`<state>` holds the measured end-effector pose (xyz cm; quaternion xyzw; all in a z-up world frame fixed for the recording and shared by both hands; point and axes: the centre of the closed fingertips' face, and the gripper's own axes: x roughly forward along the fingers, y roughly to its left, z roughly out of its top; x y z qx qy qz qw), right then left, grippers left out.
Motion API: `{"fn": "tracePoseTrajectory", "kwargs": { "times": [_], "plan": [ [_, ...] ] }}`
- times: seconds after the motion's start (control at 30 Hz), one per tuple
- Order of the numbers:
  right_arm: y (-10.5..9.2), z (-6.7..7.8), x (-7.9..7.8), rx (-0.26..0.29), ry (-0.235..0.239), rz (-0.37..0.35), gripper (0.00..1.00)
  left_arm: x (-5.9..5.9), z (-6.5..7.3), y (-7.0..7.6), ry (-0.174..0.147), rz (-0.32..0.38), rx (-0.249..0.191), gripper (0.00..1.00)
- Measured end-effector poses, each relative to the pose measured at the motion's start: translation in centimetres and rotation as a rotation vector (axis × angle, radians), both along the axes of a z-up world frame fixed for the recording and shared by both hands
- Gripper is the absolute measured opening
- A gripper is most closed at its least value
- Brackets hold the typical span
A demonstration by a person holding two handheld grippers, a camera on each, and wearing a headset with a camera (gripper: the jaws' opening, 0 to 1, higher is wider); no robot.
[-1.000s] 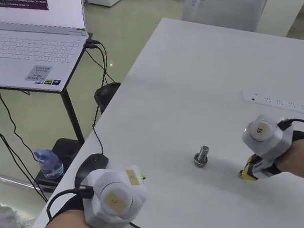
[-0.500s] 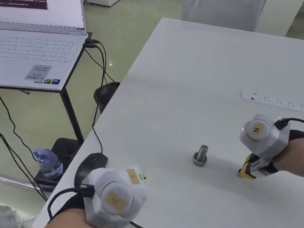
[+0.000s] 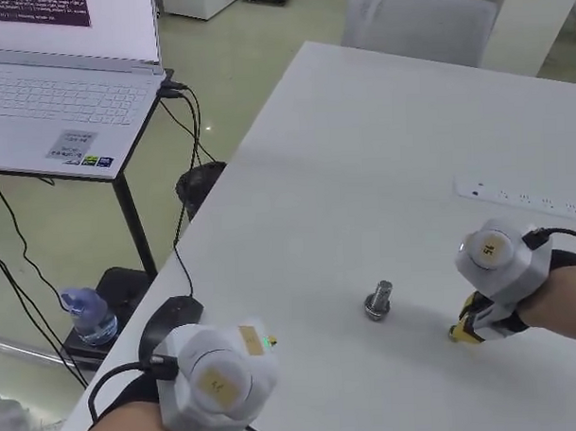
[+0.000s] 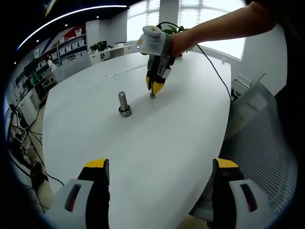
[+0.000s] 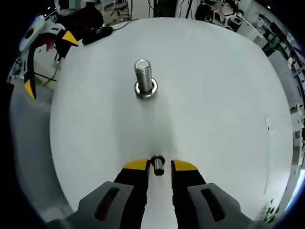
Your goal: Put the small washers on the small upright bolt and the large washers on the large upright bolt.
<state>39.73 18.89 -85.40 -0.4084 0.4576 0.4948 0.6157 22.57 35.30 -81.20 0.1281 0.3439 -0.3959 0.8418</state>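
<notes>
Big bolt [image 3: 379,298]: washer on it; looks done.
Small bolt [image 5: 157,164]: washers on? Cannot tell.
Right claw [image 5: 161,167]: narrow, tips either side of it, not squeezing.
Left claw [image 4: 160,164]: wide, empty.

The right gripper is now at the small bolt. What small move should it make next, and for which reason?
Probably draw the right gripper straight back from the small bolt without closing. Its jaws stand open on either side of the upright bolt, with a gap beside it, so a sideways move could tip it. The large bolt stands apart, further ahead.
</notes>
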Motion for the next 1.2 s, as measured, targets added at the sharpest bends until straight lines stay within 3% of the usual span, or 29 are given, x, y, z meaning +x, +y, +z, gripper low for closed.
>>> {"fn": "tracePoseTrajectory", "kwargs": {
  "times": [0.33,0.4,0.47,0.63,1.1,1.2],
  "plan": [
    [0.2,2.3,-0.5,0.149,-0.025,-0.066,0.28,0.2,0.5,0.1,-0.012,0.004,-0.004,0.9],
    [0.1,2.9,-0.8,0.179,-0.021,-0.095,0.3,0.2,0.8,-0.1,-0.02,0.001,-0.021,0.89],
    [0.0,3.7,-1.2,0.21,-0.028,-0.105,0.31,0.6,1.2,-0.3,-0.017,0.032,-0.066,0.89],
    [-0.7,4.6,-1.5,0.273,-0.037,-0.115,0.35,0.5,0.7,-0.2,-0.012,0.017,-0.038,0.9],
    [-1.4,7.9,-5.0,0.494,-0.061,-0.182,0.46,0.8,2.1,-0.5,-0.023,0.034,-0.075,0.91],
    [-1.8,8.3,-5.6,0.514,-0.061,-0.207,0.48,0.8,2.1,-0.5,-0.025,0.03,-0.069,0.91]
  ]
}}
